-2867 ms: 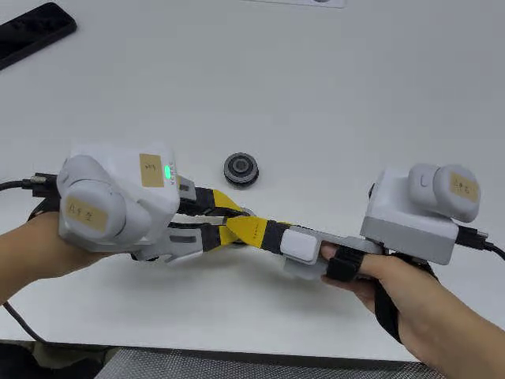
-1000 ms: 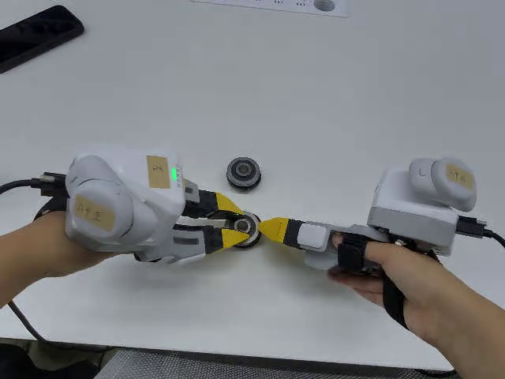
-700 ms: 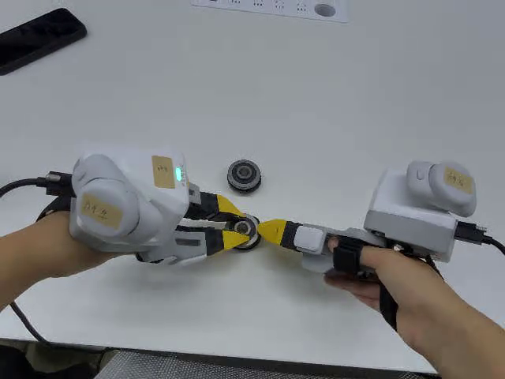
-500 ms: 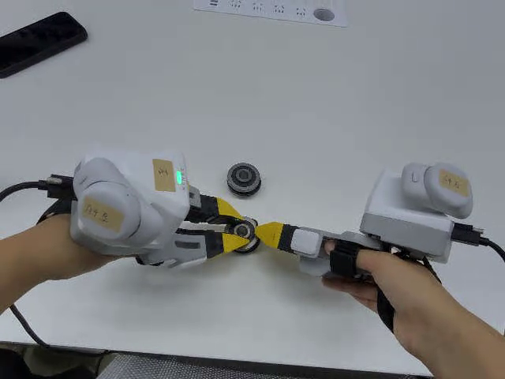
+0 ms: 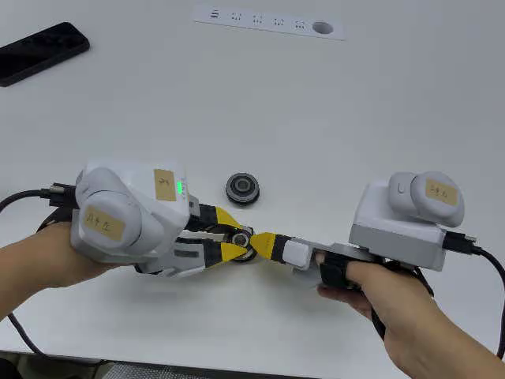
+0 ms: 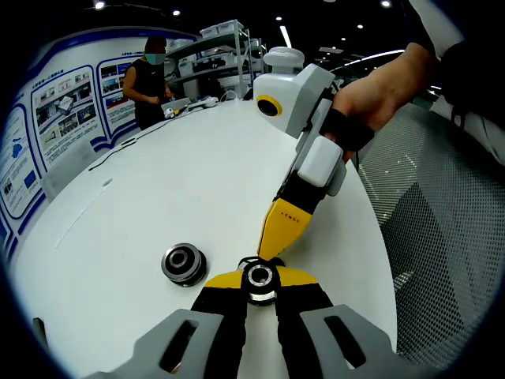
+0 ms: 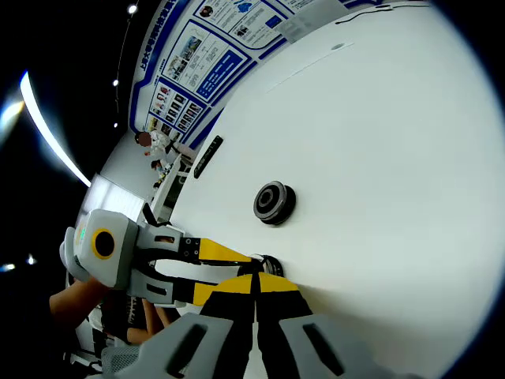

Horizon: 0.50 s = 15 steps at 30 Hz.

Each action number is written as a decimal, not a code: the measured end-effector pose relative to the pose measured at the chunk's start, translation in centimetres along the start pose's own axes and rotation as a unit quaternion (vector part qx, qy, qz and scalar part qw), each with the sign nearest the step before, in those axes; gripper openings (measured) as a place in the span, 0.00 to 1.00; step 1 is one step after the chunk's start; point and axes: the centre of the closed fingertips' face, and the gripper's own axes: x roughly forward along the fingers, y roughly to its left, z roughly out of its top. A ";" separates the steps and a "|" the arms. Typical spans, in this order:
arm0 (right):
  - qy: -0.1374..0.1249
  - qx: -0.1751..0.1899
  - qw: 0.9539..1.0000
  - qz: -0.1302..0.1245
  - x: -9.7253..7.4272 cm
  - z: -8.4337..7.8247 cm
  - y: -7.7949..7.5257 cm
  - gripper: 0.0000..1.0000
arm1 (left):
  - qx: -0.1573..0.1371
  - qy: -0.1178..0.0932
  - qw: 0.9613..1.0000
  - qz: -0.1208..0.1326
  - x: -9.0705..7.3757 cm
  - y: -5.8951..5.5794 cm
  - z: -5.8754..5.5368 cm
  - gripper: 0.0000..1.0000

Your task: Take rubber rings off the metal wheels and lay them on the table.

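Right gripper (image 5: 264,243) has scooted in a touch since a second ago, so its yellow tips now sit right up against the metal wheel (image 5: 241,237). Its jaws are squeezed together, though I honestly can't tell if they've pinched any of the rubber. Left gripper (image 5: 230,235) is clamped on that same wheel from the opposite side, low at the near edge of the white table (image 5: 331,118), and a second wheel (image 5: 242,188) lies flat on the table just behind them, touching neither gripper.
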 end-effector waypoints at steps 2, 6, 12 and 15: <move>0.002 -0.003 1.000 -0.001 0.0 0.0 0.0 0.00 | 0.000 -0.001 1.000 0.000 0.0 0.0 0.0 0.13; 0.003 -0.007 1.000 -0.001 0.0 0.0 0.1 0.00 | 0.000 0.001 1.000 0.000 0.0 0.0 0.0 0.13; 0.005 -0.013 1.000 -0.001 0.0 0.0 0.4 0.00 | -0.005 -0.003 1.000 0.002 0.0 0.0 0.0 0.13; 0.000 -0.007 1.000 0.015 -0.1 0.1 1.2 0.00 | -0.003 -0.001 1.000 0.001 0.0 0.0 -0.1 0.13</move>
